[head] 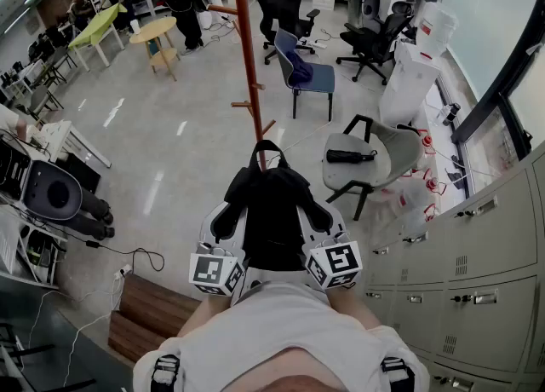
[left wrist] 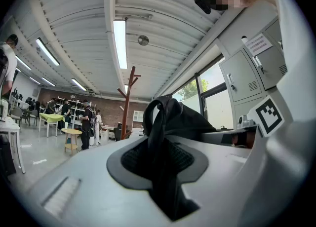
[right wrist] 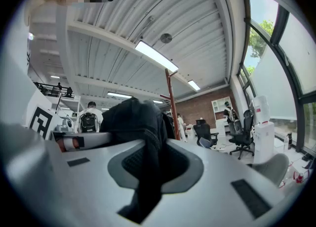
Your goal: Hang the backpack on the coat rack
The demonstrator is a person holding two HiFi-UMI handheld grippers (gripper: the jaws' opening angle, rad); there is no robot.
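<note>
Two tongs sit level, side by side, each pinching part of the backpack [head: 272,207]. The left tongs [left wrist: 159,162] are clamped on a black strap [left wrist: 157,122], and the right tongs [right wrist: 148,164] on a second strap [right wrist: 148,137]. The backpack hangs bunched between them, its top loop [head: 260,150] ahead of their tips. Beyond the loop stands the red-brown coat rack [head: 245,49]. Ahead and right of the right tongs is a grey chair [head: 358,156], with a blue chair [head: 308,75] farther off.
</note>
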